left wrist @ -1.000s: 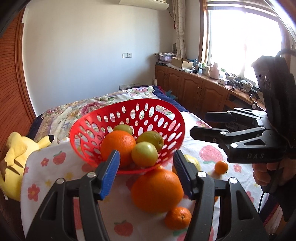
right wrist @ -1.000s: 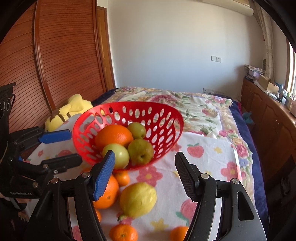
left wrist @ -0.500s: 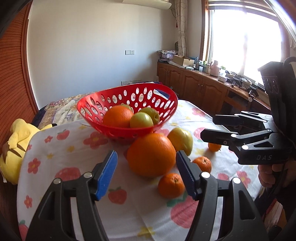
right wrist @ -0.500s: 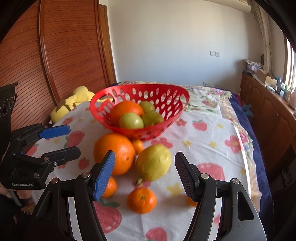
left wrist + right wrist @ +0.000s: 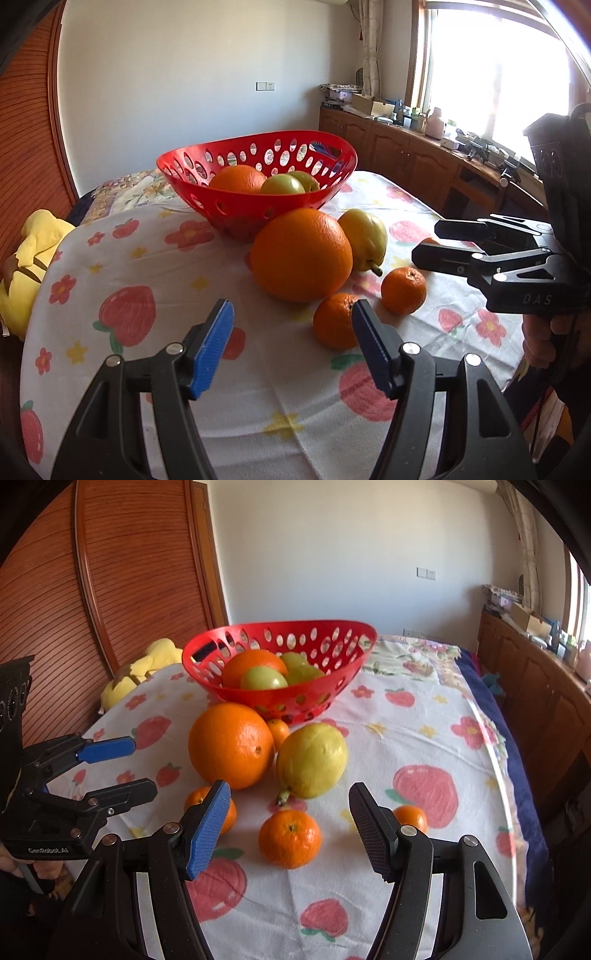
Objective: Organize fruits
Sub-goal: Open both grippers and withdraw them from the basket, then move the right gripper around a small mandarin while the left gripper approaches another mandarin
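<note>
The red basket with an orange and green fruits sits on the flowered counter; a big orange, lemon and mandarins lie before it. Both hand-held grippers, left and right, gape empty, the left's jaws having just widened; both are lower and nearer than earlier.

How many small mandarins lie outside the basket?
4 mandarins: one between big orange and basket, one behind the blue finger, one front centre, one behind the black finger. Others may be hidden.
</note>
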Demonstrator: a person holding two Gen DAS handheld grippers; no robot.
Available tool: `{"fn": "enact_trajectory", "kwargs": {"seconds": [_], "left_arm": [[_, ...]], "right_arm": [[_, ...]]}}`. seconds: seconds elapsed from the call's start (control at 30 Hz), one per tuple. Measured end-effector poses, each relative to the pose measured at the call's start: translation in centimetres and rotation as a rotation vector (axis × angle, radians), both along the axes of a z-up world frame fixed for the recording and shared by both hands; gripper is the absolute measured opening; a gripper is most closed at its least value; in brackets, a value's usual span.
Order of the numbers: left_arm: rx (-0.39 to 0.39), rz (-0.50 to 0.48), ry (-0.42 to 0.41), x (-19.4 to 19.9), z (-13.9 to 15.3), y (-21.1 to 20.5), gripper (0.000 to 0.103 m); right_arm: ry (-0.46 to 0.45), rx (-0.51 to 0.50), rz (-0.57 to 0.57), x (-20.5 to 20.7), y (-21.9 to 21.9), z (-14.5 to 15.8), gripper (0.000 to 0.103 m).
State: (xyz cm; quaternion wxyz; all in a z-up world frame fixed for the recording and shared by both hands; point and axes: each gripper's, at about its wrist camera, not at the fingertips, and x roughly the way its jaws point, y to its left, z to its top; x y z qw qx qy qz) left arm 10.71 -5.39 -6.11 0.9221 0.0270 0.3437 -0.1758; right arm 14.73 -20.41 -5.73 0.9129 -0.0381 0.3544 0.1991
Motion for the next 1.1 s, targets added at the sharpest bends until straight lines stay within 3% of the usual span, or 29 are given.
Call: {"fn": "enact_trajectory", "kwargs": {"seconds": [0.57, 0.83, 0.93, 0.97, 1.1], "left_arm": [[0.047, -0.043, 0.078, -0.1, -3.1, -1.7, 0.067], [0.045, -0.071, 0.084, -0.5, -3.5, -2.4, 0.067], [0.042, -0.073, 0.078, -0.7, -3.5, -2.6, 0.067], [0.043, -0.072, 0.078, -0.7, -3.5, -2.7, 0.067], [0.049, -0.068, 0.07, -0.6, -3.3, -3.0, 0.067]], "right_arm": [[0.064, -0.001, -0.028, 0.5, -0.5, -3.6, 0.069], [0.095, -0.011, -0.025, 0.8, 0.2, -4.8, 0.06], [0.11, -0.014, -0.025, 1.0, 0.2, -5.0, 0.054], [0.114, -0.007, -0.017, 1.0, 0.1, -5.0, 0.047], [0.092, -0.042, -0.02, 0.3, 0.3, -4.9, 0.046]]}}
